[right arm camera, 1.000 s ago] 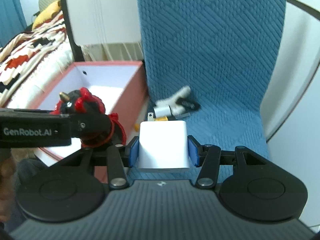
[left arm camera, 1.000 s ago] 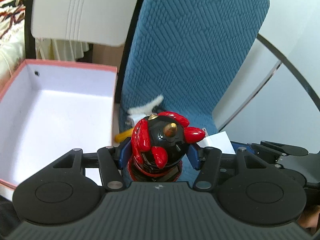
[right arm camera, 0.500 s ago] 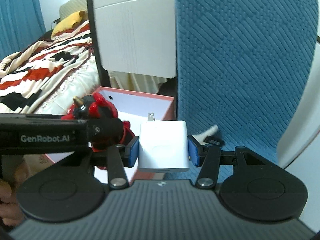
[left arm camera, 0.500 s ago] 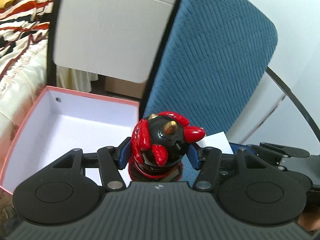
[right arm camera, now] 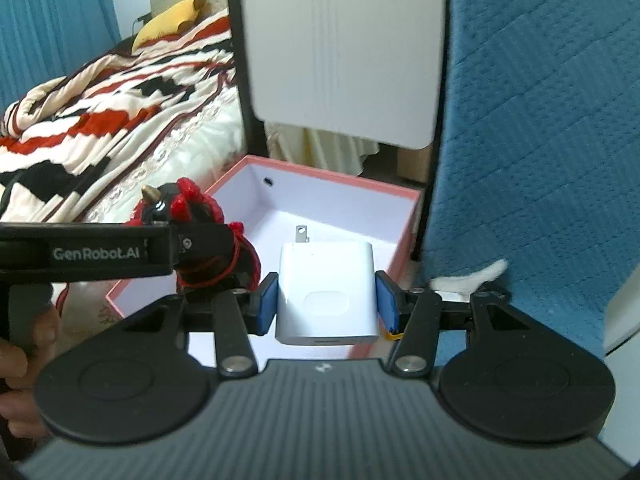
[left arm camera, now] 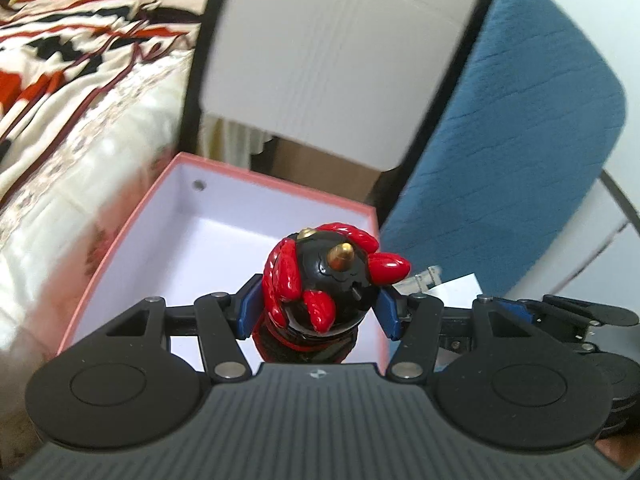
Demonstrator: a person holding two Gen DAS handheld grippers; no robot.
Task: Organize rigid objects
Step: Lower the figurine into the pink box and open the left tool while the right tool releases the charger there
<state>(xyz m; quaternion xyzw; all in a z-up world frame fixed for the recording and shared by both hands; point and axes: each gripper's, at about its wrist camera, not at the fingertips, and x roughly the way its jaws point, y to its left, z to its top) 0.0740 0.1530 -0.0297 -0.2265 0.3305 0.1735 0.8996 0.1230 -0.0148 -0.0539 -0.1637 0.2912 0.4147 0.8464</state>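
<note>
My left gripper (left arm camera: 318,304) is shut on a glossy red and black figurine (left arm camera: 326,276) with gold horns, held over the near right part of an open pink box (left arm camera: 120,240) with a white inside. My right gripper (right arm camera: 326,300) is shut on a white plug-in charger (right arm camera: 328,292), prongs pointing forward, above the near edge of the same pink box (right arm camera: 408,220). The left gripper with the figurine (right arm camera: 188,208) shows at the left of the right wrist view. The box looks empty inside.
A blue fabric chair (left arm camera: 520,128) stands right of the box, with small white and yellow items (right arm camera: 472,278) on its seat. A white chair back (right arm camera: 344,52) rises behind the box. A bed with a striped blanket (right arm camera: 100,112) lies to the left.
Both grippers have moved left from over the blue chair seat to over the pink box, each still holding its object. The small items stayed on the seat.
</note>
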